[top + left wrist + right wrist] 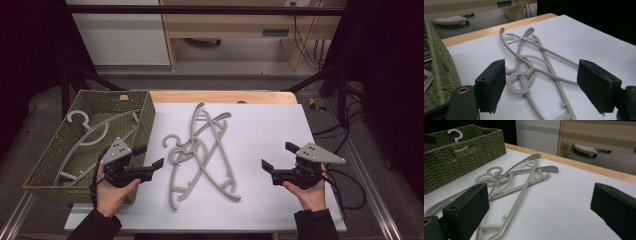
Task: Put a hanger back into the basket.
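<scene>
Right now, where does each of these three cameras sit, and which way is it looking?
High view: above the person's side, looking forward and down on the table; both forearms, left hand-held gripper, right hand-held gripper.
Left gripper view: rides that gripper, facing the hangers between its open jaws.
Right gripper view: rides the right one, facing hangers and basket.
Shared: the hanger pile.

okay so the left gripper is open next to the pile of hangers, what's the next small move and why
Probably ease the left gripper forward and down onto the nearest hook of the hangers and close. Its jaws stand open with nothing between them, the hook lies just ahead in the left gripper view, and one hanger already lies in the basket.
</scene>
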Available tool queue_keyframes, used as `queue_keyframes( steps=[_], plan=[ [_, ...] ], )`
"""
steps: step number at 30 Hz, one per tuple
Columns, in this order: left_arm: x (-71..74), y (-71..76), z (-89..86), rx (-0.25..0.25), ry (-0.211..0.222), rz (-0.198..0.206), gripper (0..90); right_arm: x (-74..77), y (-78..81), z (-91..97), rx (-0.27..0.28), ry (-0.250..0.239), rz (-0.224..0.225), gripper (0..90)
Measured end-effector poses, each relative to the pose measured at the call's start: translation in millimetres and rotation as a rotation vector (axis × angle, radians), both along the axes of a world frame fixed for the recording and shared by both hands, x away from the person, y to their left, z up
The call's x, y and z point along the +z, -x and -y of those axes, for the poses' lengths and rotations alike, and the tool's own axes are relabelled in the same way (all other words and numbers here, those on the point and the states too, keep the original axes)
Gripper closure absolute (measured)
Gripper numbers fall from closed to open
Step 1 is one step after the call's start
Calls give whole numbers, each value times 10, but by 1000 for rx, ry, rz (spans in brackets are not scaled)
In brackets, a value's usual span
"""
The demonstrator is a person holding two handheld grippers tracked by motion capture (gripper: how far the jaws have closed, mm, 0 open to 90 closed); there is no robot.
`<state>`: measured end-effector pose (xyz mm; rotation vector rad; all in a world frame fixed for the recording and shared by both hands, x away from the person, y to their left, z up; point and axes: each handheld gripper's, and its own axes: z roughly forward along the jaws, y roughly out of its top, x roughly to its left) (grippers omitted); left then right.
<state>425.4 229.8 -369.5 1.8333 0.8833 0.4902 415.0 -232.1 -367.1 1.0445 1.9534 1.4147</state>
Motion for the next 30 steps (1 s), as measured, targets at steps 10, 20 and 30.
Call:
queue_keyframes(
  steps=[10, 20, 30],
  plan=[
    [-165, 8, 254, -31, -33, -35, 228, 6, 6, 9, -1, -3, 3, 23],
    [-260, -46, 493, -51, -59, -71, 234, 0, 2, 13, -3, -4, -1, 23],
    [-342, -239, 814, -42, -111, -95, 234, 15, 20, 33, 0, -14, 6, 23]
  ],
)
